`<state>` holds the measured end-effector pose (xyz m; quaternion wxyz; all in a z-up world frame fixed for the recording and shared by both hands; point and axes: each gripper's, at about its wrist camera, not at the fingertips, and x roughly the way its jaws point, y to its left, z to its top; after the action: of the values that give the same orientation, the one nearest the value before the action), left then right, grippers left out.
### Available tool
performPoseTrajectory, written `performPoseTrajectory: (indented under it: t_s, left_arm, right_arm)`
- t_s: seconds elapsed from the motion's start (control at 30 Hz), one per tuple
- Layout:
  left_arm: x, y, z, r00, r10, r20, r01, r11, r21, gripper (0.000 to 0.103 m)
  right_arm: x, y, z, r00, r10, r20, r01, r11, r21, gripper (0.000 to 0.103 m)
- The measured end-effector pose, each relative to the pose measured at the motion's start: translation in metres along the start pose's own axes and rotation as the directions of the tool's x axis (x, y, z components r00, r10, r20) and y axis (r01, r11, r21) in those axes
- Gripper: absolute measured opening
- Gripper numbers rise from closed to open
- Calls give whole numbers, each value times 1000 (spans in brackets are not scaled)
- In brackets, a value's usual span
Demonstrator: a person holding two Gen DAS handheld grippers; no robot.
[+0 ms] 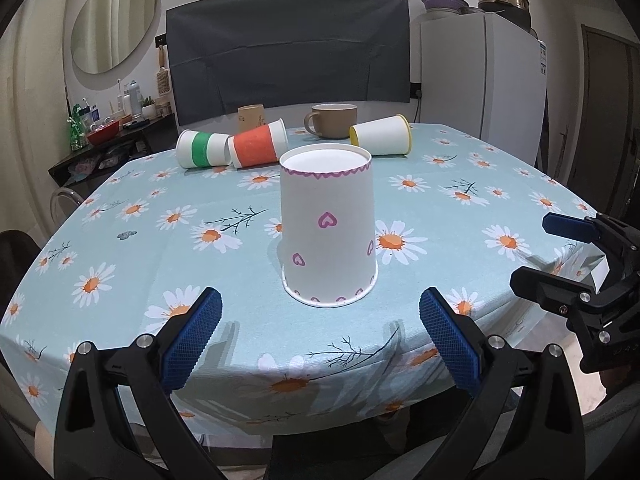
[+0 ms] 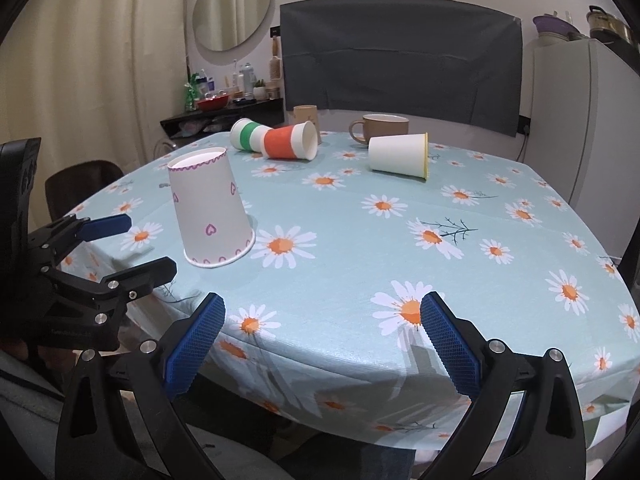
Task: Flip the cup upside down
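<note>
The heart-print cup (image 1: 328, 232) already stands rim-down on the bench (image 1: 132, 280) just beyond the left tool (image 1: 320, 320), both tools spread and empty, so backing straight away avoids toppling it.

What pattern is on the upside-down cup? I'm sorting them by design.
White cup with purple hearts and purple scalloped trim; clearest in the left wrist view.

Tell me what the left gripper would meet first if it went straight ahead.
Most likely the white paper cup with purple hearts, standing upside down on the daisy tablecloth, centred between the open left gripper's fingers.
</note>
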<state>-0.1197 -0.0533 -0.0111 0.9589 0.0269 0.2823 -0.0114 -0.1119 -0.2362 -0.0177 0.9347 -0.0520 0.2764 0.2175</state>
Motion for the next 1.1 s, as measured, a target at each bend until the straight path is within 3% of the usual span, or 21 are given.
performPoseTrajectory:
  t_s: [1.1]
  left_arm:
    - [-2, 7, -1, 999, 35, 5, -35, 999, -15, 97]
  right_arm:
    - [2, 18, -4, 1000, -14, -20, 13, 997, -78, 94]
